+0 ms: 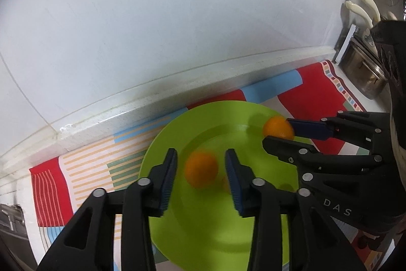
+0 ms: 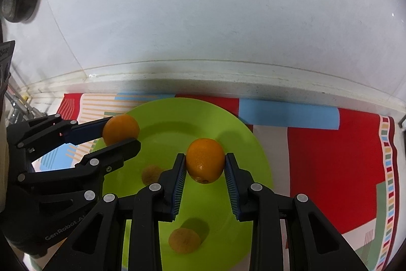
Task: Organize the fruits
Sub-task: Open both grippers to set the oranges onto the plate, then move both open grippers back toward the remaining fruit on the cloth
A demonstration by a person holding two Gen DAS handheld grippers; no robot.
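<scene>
A green plate (image 1: 203, 123) (image 2: 177, 118) lies on a patterned cloth. In the left wrist view my left gripper (image 1: 201, 154) hangs over the plate with its jaws apart. A blurred orange (image 1: 201, 169) sits between them, with a gap on each side. From the right wrist view that orange (image 2: 121, 130) shows at the tips of the left gripper (image 2: 123, 131). My right gripper (image 2: 205, 156) (image 1: 277, 131) is shut on a second orange (image 2: 205, 160) (image 1: 277, 128) just above the plate. Two small brown round fruits (image 2: 184, 240) (image 2: 151, 174) lie on the plate.
The red, blue and striped cloth (image 2: 330, 156) (image 1: 83, 177) covers the counter up to a white ledge (image 2: 203, 73) below a white wall. A steel pot (image 1: 365, 73) and cream handles (image 1: 360, 12) stand at the far right in the left wrist view.
</scene>
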